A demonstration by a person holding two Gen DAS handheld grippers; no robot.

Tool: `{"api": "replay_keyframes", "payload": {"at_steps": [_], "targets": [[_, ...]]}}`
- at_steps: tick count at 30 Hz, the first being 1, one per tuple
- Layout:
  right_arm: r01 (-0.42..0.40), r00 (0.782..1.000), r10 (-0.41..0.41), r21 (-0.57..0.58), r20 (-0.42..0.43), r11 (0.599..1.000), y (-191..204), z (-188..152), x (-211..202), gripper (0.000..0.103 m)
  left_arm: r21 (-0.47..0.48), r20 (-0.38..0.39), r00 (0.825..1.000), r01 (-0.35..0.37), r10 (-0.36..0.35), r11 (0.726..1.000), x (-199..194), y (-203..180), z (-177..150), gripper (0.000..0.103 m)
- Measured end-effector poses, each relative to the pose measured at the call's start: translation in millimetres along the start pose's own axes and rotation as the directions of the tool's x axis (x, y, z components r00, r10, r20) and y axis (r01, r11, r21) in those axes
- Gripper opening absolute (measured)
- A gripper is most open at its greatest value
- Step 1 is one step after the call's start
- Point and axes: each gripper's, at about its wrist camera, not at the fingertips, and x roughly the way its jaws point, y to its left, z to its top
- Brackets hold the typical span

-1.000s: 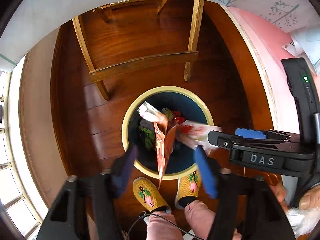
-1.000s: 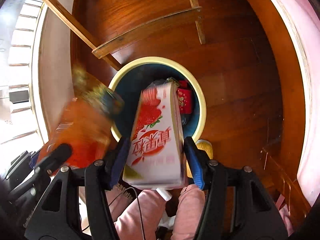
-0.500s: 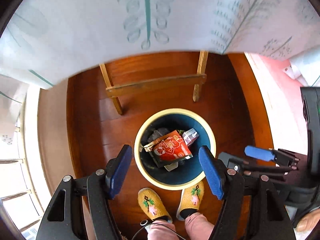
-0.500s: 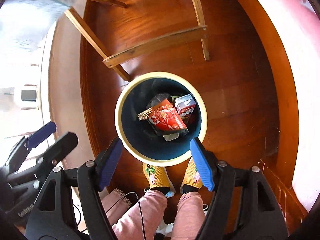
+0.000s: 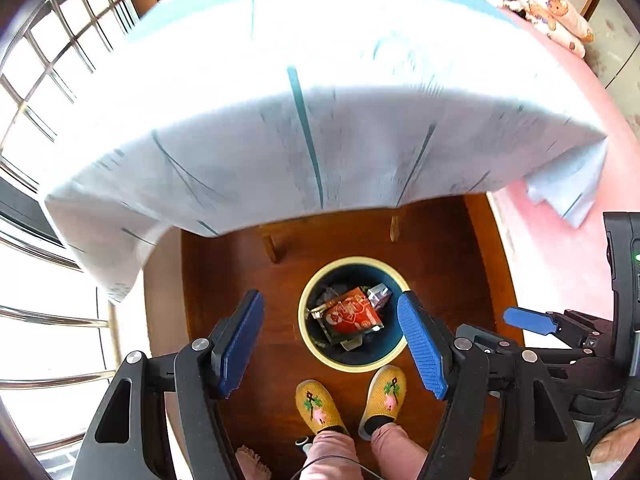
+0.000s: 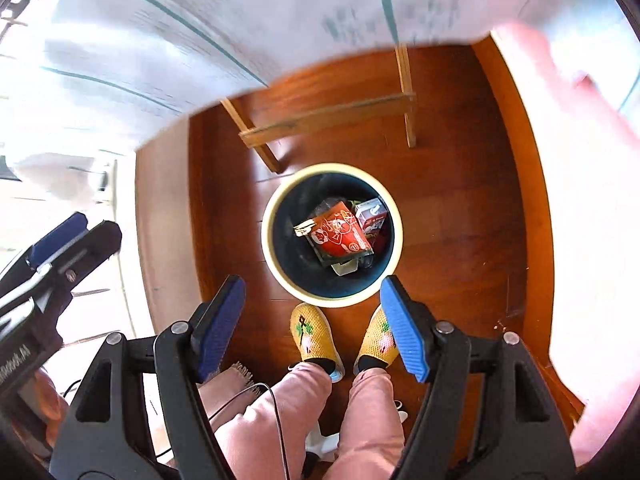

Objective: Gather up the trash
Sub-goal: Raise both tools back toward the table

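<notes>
Round cream-rimmed bin [image 6: 269,240] holds glossy red wrapper [image 6: 340,236]; both hand-held grippers [image 5: 332,344] [image 6: 312,320] released.

Both grippers are black frames with silver screw heads at the joints. The left gripper [image 5: 332,344] and right gripper [image 6: 312,328] carry blue ribbed pads on their fingers [image 5: 240,340]. The person wears pink trousers [image 6: 280,420] and yellow knit slippers [image 6: 312,332] with pink and green embroidery. A thin black cable [image 6: 276,412] trails over one leg.
</notes>
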Motion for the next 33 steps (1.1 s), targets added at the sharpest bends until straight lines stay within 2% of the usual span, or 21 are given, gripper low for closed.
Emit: {"api": "replay_keyframes", "payload": {"at_steps": [9, 12, 19, 26, 33], "targets": [[-0.033, 0.992, 0.044, -0.097, 0.117, 0.995, 33, -2, -124, 0.068, -0.036, 0.136, 0.99, -0.03, 0.035, 0.999, -133, 6, 31, 0.07], [-0.046, 0.981, 0.069, -0.126, 0.181, 0.991, 43, 0, -164, 0.068, -0.048, 0.186, 0.981, -0.046, 0.055, 0.998, -177, 9, 44, 0.07], [-0.084, 0.943, 0.141, -0.196, 0.3, 0.977, 62, 14, -240, 0.068, -0.073, 0.277, 0.957, -0.075, 0.092, 0.995, -244, 12, 70, 0.07], [-0.069, 0.905, 0.185, -0.296, 0.383, 0.953, 80, 32, -294, 0.068, -0.06, 0.336, 0.933, -0.117, 0.131, 0.991, -284, 9, 107, 0.07], [-0.033, 0.863, 0.197, -0.337, 0.466, 0.941, 90, 81, -334, 0.069, -0.055, 0.322, 0.944, -0.056, 0.071, 0.997, -279, 17, 173, 0.07]]}}
